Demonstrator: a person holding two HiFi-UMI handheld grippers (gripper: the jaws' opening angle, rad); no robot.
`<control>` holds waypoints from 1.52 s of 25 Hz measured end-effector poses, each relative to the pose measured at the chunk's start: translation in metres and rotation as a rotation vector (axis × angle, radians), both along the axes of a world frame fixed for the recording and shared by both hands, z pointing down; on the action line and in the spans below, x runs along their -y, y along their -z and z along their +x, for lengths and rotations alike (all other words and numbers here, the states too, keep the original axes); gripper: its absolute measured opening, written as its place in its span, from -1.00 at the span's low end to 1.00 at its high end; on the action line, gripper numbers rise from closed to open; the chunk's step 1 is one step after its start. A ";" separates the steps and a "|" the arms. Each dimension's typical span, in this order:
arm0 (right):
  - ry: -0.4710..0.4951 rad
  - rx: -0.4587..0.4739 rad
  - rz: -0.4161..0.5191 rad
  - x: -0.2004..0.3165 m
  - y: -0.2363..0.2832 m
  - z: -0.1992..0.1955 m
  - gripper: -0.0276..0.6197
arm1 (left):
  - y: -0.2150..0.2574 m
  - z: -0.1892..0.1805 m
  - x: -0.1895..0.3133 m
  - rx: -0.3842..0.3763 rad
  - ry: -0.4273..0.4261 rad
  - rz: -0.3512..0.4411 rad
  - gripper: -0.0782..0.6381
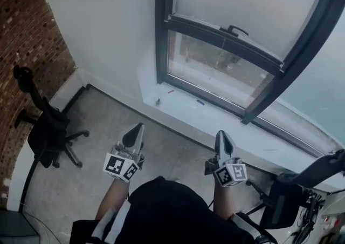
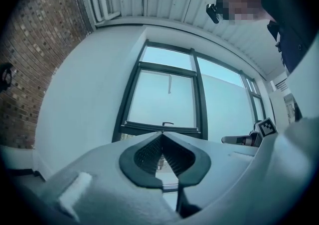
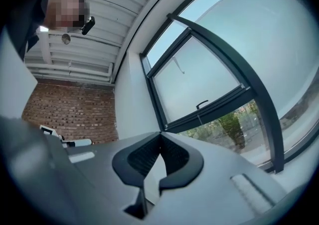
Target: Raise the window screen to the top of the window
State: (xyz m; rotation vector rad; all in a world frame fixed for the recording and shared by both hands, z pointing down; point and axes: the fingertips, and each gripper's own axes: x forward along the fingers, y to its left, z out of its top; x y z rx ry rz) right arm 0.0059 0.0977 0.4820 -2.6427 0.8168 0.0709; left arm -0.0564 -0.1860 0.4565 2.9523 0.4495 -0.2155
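The window (image 1: 237, 48) has a frosted screen (image 1: 242, 0) pulled down over its upper part. The screen ends in a dark bottom bar (image 1: 215, 35) that carries a small handle (image 1: 235, 30), with clear glass below it. My left gripper (image 1: 138, 127) and right gripper (image 1: 221, 134) are side by side above the floor, well short of the window, both shut and empty. In the left gripper view the shut jaws (image 2: 162, 133) point at the handle (image 2: 168, 124). In the right gripper view the jaws (image 3: 160, 133) sit left of the handle (image 3: 202, 104).
A white sill (image 1: 188, 109) runs under the window and has small bits lying on it. A black office chair (image 1: 46, 129) stands at the left by a brick wall (image 1: 24, 27). Another chair (image 1: 291, 197) and a desk corner are at the lower right.
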 end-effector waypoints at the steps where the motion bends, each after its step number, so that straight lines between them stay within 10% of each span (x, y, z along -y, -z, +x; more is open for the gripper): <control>1: -0.029 0.009 0.002 -0.016 -0.001 0.003 -0.90 | -0.001 0.012 -0.015 0.003 -0.028 -0.001 -0.77; 12: -0.231 0.072 -0.026 -0.142 -0.030 0.015 -0.90 | -0.010 0.086 -0.131 0.049 -0.235 -0.011 -0.77; 38: -0.468 0.076 -0.090 -0.107 -0.004 0.135 -0.90 | -0.004 0.283 -0.142 0.015 -0.545 -0.053 -0.78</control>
